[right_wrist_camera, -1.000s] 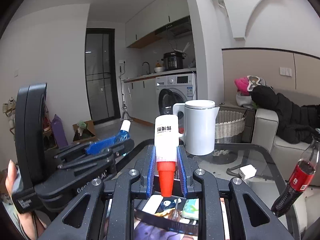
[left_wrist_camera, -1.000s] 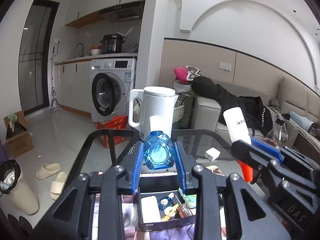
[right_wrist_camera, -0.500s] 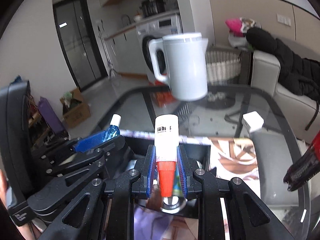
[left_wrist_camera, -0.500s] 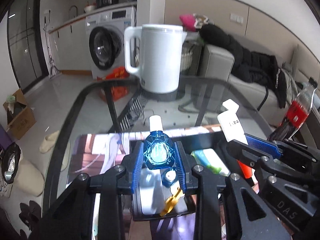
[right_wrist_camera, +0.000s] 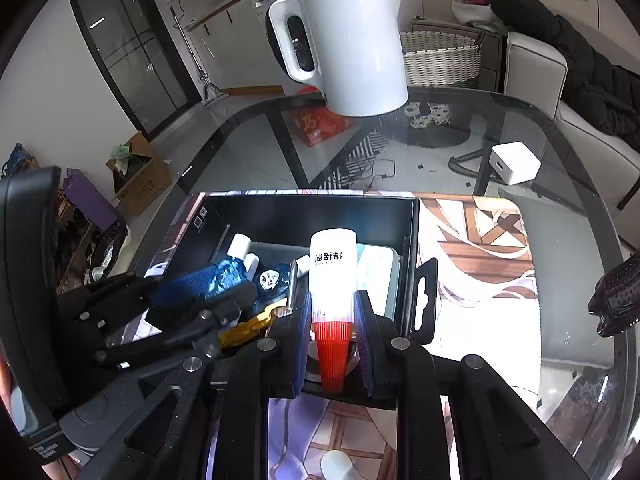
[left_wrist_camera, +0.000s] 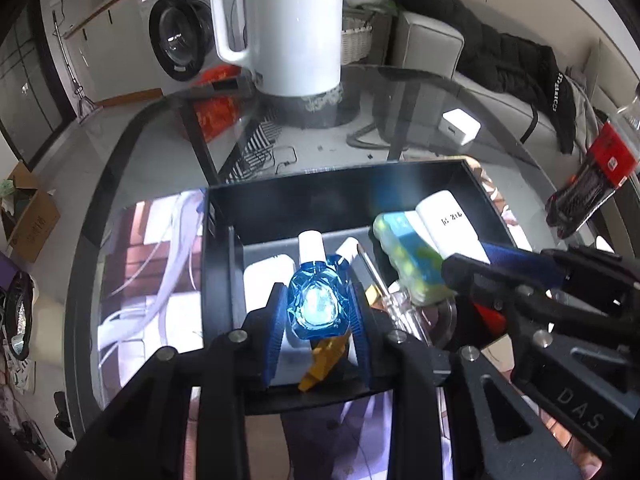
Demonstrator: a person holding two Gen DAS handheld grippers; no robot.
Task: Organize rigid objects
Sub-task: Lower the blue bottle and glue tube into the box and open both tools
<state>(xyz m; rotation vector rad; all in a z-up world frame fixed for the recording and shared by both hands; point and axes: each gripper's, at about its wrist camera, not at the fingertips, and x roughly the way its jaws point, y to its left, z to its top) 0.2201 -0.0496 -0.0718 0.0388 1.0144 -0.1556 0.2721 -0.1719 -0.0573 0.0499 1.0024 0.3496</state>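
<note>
On the glass table [right_wrist_camera: 500, 128], my left gripper [left_wrist_camera: 318, 312] clamps the blue bottle [left_wrist_camera: 316, 306] and my right gripper [right_wrist_camera: 332, 324] clamps the red-capped tube [right_wrist_camera: 332, 276] above the crowded black box [right_wrist_camera: 312, 204]; releasing here risks either tipping onto the contents.

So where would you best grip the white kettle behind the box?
By the loop handle of the white kettle, coming from the kettle's handle side. The body looks too wide for either claw, while the handle is a slim upright bar with an open slot behind it that one finger could pass through.
</note>
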